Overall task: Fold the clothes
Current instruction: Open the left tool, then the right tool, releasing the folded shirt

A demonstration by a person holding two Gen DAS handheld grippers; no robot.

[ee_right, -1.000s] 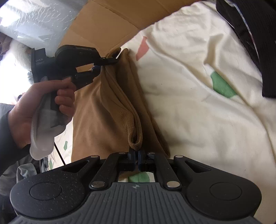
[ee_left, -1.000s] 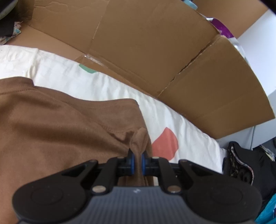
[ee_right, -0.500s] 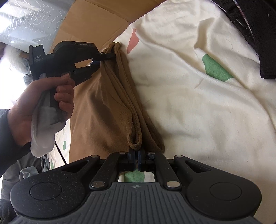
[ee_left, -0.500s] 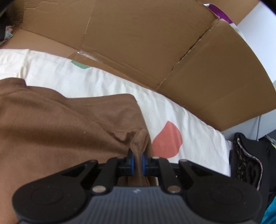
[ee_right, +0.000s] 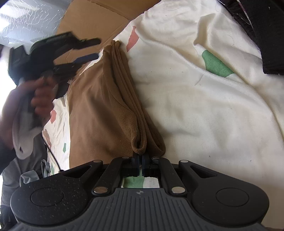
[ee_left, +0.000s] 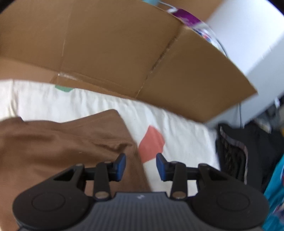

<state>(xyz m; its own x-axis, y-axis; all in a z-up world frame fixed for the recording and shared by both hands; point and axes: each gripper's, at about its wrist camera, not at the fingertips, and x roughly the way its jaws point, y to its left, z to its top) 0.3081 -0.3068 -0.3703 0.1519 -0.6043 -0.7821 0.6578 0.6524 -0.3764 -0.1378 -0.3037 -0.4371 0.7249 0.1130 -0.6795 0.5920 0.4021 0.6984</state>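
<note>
Nearest, the right gripper [ee_right: 139,156] is clamping its jaws together on the near corner of the brown garment [ee_right: 99,106], pinching the bunched hem. Beyond it, the garment is lying in stacked layers on the cream patterned bedsheet [ee_right: 204,106], its folded edge running away toward the cardboard [ee_right: 92,16].

At the far corner, the left gripper [ee_left: 141,164] is opening its jaws; the blue pads [ee_left: 119,166] are standing apart with nothing pressed between them, the fabric edge lying below and to one side.

Change noted: half a second earlier that gripper was pinching a tuft of the same corner; now the tuft is dropped flat onto the sheet and the tool is lifting clear, blurred in the right wrist view. In my judgement this fold is being set down, with the near corner release outstanding. Dark clothing [ee_left: 234,151] is waiting farther off.
</note>
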